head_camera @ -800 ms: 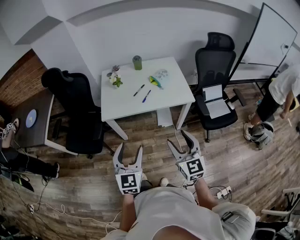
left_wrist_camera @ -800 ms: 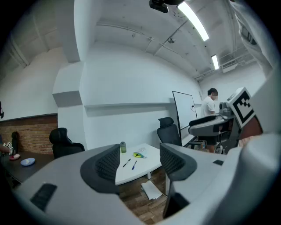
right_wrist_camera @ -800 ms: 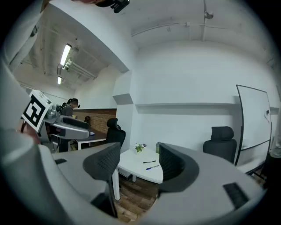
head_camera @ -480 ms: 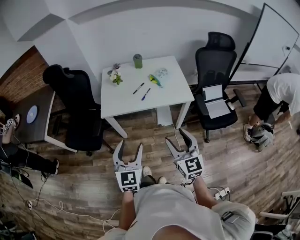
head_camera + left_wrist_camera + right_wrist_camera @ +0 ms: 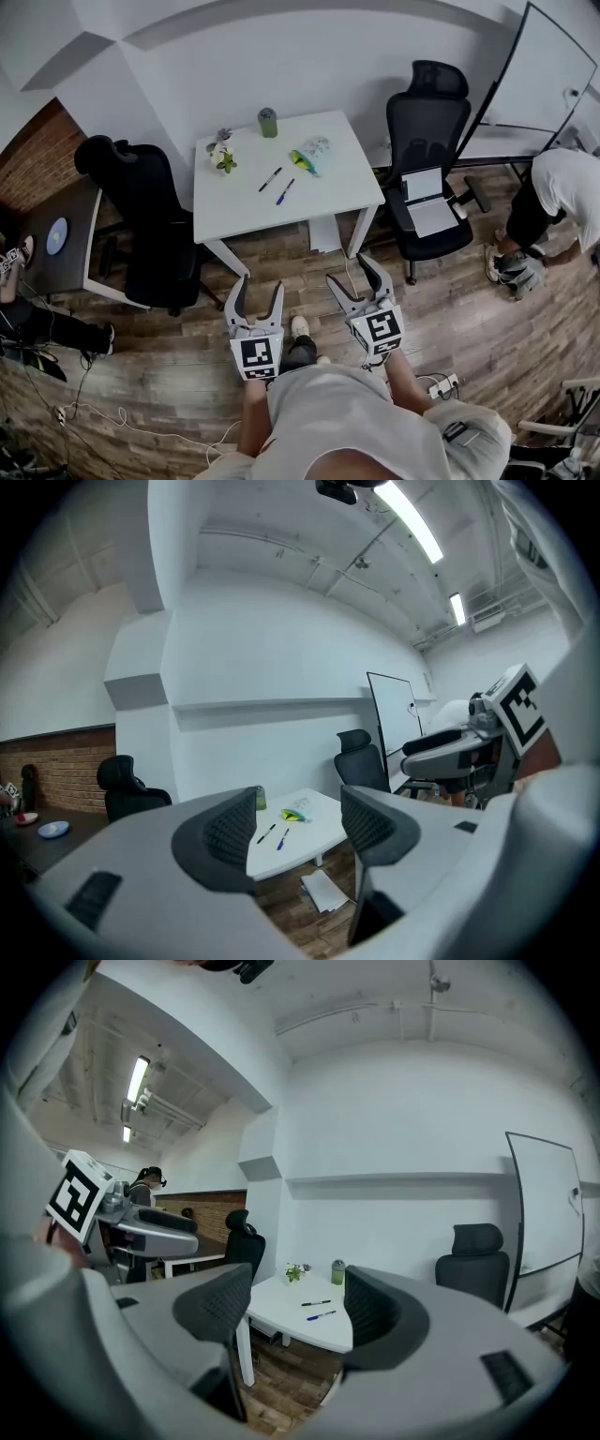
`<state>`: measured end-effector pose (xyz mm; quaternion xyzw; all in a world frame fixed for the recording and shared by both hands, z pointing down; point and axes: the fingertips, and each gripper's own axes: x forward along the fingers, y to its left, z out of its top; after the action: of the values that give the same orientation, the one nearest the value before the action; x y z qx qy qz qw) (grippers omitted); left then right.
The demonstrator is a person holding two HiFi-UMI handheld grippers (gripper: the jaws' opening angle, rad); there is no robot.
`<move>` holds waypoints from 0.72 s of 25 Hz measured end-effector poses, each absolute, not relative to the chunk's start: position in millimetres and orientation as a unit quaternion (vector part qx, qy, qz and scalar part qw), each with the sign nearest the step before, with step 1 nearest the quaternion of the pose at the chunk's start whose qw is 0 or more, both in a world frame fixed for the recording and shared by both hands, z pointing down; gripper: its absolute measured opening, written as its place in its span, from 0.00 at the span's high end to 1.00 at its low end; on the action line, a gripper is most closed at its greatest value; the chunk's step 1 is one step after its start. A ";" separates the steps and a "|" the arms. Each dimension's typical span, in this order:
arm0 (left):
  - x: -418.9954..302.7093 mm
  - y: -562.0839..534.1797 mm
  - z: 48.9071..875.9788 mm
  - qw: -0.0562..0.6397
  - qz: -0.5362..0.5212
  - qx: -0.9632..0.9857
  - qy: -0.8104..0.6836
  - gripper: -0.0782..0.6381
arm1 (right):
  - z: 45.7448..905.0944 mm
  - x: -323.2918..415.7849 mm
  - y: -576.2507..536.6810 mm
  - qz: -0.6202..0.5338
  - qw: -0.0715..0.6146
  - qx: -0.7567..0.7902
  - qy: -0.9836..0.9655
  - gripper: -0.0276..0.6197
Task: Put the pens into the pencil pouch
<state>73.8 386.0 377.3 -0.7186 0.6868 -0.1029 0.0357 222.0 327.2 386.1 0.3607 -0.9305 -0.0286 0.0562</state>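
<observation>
The black pen (image 5: 270, 179) and the blue pen (image 5: 285, 191) lie side by side, not touching, near the middle of the white surface (image 5: 328, 192). The green and yellow pencil pouch (image 5: 305, 161) lies on the surface just behind them, with a green cup (image 5: 268, 122) at its back edge and a small plant (image 5: 223, 160) toward its left edge. My left tongs (image 5: 258, 284) and right tongs (image 5: 348, 270) hang well short of the surface, both wide with nothing between the jaws

Black pen (image 5: 270, 179) and blue pen (image 5: 285, 191) lying near-parallel on white table (image 5: 234, 211), green-yellow pencil pouch (image 5: 303, 162) near them
</observation>
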 end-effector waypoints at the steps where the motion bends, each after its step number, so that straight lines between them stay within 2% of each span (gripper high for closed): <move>1: 72.2 381.2 377.4 0.036 -0.103 -0.719 0.687 0.50 | 387.0 220.9 322.3 -0.028 0.058 0.361 -0.930 0.49; 18: 21.2 275.1 370.1 0.039 -0.096 -0.729 0.677 0.50 | 381.5 173.1 222.1 -0.033 0.068 0.376 -0.924 0.48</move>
<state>21.2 275.1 370.1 -0.7285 0.6772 -0.0957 0.0389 173.1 222.1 381.5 0.3759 -0.9236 -0.0328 0.0675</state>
